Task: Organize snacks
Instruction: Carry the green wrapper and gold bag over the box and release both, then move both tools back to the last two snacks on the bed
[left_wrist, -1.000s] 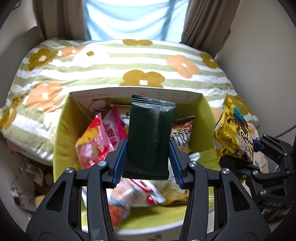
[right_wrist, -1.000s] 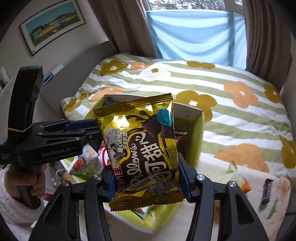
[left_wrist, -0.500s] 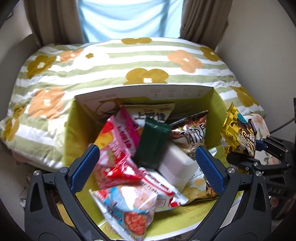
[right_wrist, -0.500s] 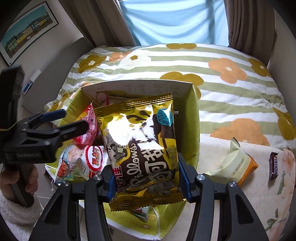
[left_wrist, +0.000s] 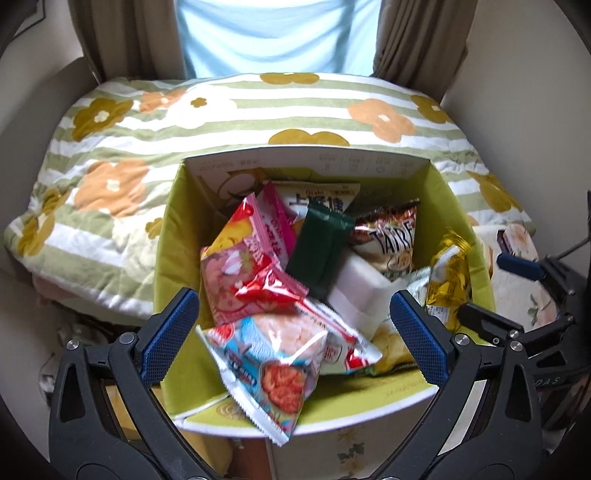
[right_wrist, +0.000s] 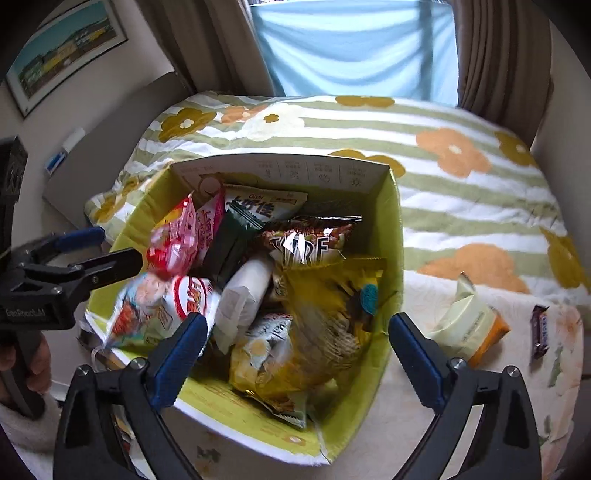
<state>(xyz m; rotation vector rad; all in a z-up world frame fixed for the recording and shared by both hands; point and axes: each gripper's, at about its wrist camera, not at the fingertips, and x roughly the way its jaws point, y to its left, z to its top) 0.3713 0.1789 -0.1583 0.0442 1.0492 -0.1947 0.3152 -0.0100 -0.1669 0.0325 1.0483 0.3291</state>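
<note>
Both grippers are hovering over the green box (right_wrist: 391, 236) with fingers spread wide; the right gripper (right_wrist: 297, 352) has just been opening, and the yellow packet (right_wrist: 325, 314) is lying blurred in the box below it, gripped by nothing. The left gripper (left_wrist: 293, 334) is likewise holding nothing, the dark green packet (left_wrist: 321, 251) leaning among the snacks. A pale green packet (right_wrist: 465, 321) and a small dark bar (right_wrist: 540, 330) are waiting on the table to the right of the box, nearer the right hand, the bar's long axis running roughly away from the camera.
</note>
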